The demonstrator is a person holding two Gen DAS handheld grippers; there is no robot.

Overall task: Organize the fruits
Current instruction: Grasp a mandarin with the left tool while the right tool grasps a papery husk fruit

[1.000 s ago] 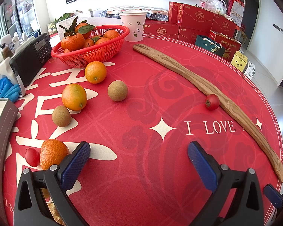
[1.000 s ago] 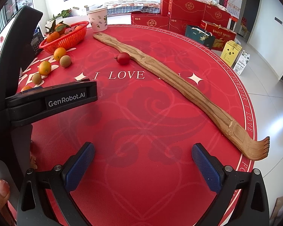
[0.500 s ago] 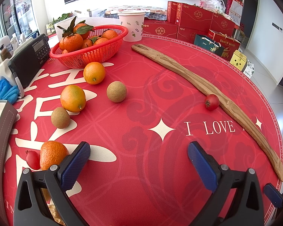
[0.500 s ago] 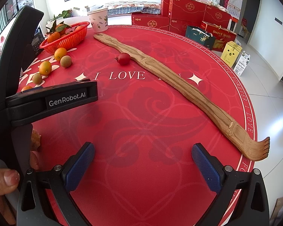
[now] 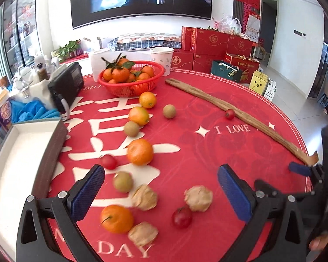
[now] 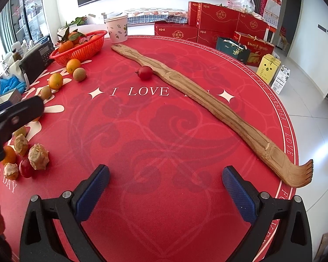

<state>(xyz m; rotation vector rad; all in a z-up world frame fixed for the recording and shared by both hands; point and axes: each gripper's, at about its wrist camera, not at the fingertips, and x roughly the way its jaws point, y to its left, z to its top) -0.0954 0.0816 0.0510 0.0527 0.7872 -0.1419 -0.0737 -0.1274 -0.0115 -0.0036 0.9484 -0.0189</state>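
Both grippers were wide open and held nothing. The left gripper hung low over the near edge of the red table, right above a bunch of loose fruit. An orange lay just by its left finger, and a small red fruit sat between the two fingers, touching a papery brown husk fruit. More oranges and little brown fruits ran in a line up to the red basket, which was already piled with oranges. It looked like the sorting had only begun, because so much fruit was still out on the cloth. I guessed the next move was to close on one piece and carry it away, maybe to the basket or to the empty white box on the left. The fruits sat close together, so a careless grab could bump the others and make them roll. The right gripper waited over bare cloth. One red fruit rested far off against the long wooden back scratcher.
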